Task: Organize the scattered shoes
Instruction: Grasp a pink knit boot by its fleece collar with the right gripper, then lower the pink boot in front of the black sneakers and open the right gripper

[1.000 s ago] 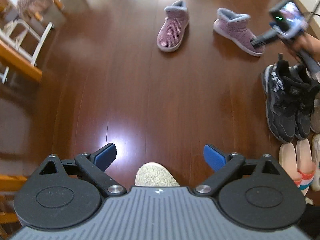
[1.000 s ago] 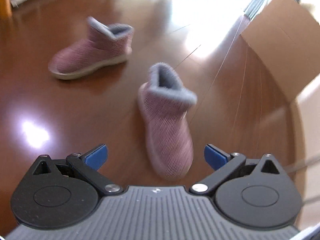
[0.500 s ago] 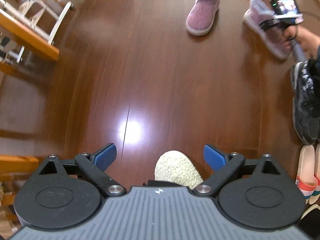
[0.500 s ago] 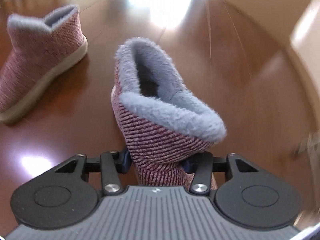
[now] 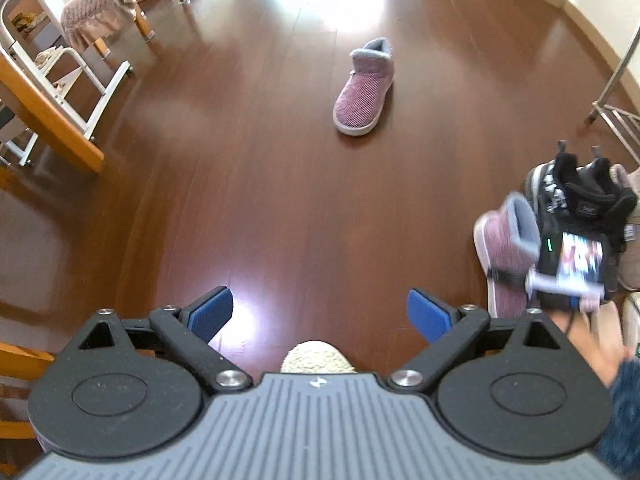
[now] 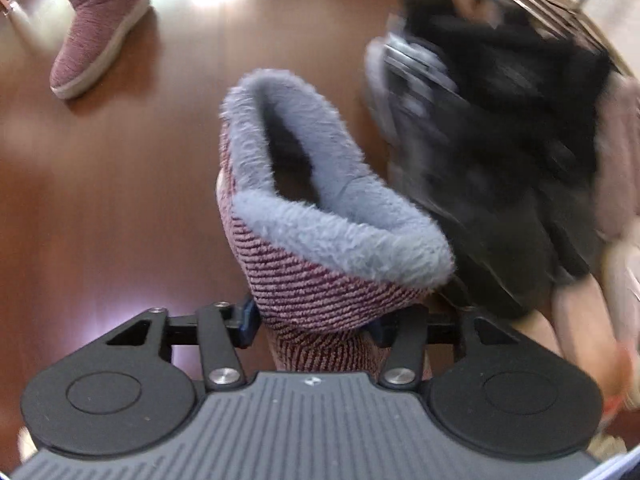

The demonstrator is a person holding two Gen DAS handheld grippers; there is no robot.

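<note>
The held boot (image 6: 320,240), a pink ribbed knit with a grey fleece collar, is clamped at its heel by the right gripper (image 6: 312,320), lifted and tilted just beside the black sneakers (image 6: 500,140). Its twin, the second boot (image 5: 362,94), stands alone on the wooden floor (image 5: 260,200), well apart. The left gripper (image 5: 320,308) hovers spread wide, grasping nothing, above a cream slipper (image 5: 316,358).

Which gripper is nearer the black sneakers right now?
Right. The right gripper, shut on a pink boot, sits just beside the black sneakers; the left gripper, open, is off to their left.
</note>
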